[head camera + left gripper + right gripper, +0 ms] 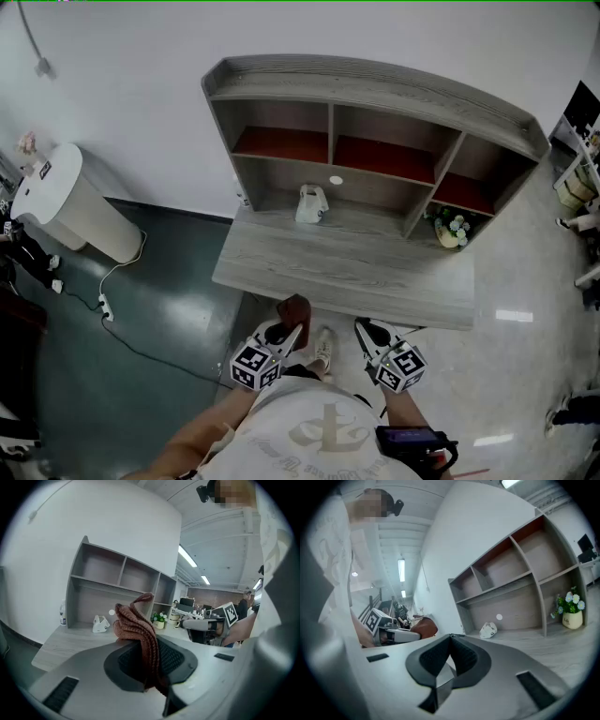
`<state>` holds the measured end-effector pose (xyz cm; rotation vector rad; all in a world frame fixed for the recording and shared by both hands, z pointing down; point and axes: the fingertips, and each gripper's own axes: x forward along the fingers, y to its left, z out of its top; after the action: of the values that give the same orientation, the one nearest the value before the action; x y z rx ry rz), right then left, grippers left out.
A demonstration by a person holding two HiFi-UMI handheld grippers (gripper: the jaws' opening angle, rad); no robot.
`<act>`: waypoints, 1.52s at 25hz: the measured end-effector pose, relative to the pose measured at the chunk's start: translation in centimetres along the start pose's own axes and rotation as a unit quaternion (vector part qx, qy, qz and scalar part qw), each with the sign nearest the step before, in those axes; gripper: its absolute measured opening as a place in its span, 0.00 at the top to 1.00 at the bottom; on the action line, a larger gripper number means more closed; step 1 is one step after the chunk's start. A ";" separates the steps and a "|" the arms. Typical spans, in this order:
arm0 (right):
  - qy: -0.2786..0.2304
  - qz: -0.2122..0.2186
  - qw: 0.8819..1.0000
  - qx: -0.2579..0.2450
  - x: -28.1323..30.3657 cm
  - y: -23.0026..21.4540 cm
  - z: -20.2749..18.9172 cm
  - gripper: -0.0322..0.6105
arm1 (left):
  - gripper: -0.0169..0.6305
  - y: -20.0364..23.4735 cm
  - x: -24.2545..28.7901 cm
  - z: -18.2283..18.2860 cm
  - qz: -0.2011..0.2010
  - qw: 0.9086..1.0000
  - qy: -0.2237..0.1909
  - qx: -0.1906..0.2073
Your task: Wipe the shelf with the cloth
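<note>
The grey wooden shelf unit with red-backed upper compartments stands on a grey desk. A brown-red knitted cloth is bunched between the jaws of my left gripper, which is shut on it just below the desk's front edge. In the left gripper view the cloth sticks up out of the jaws in front of the shelf. My right gripper hangs beside it, also short of the desk. Its jaws are shut with nothing between them.
A small white object sits on the desk in the shelf's lower middle bay. A flower pot stands in the lower right bay. A white bin and a floor cable are to the left.
</note>
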<state>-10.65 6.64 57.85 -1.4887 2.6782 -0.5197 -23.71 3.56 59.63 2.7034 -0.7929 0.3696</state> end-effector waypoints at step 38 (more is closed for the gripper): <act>0.008 0.010 1.000 0.008 3.0 0.2 0.3 0.94 | 0.87 7.0 -3.4 1.0 0.096 0.991 -0.041 -0.083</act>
<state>-12.40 4.18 57.86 -1.4588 2.6914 -0.5520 -30.22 -0.79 59.09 2.5078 -1.0625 0.2233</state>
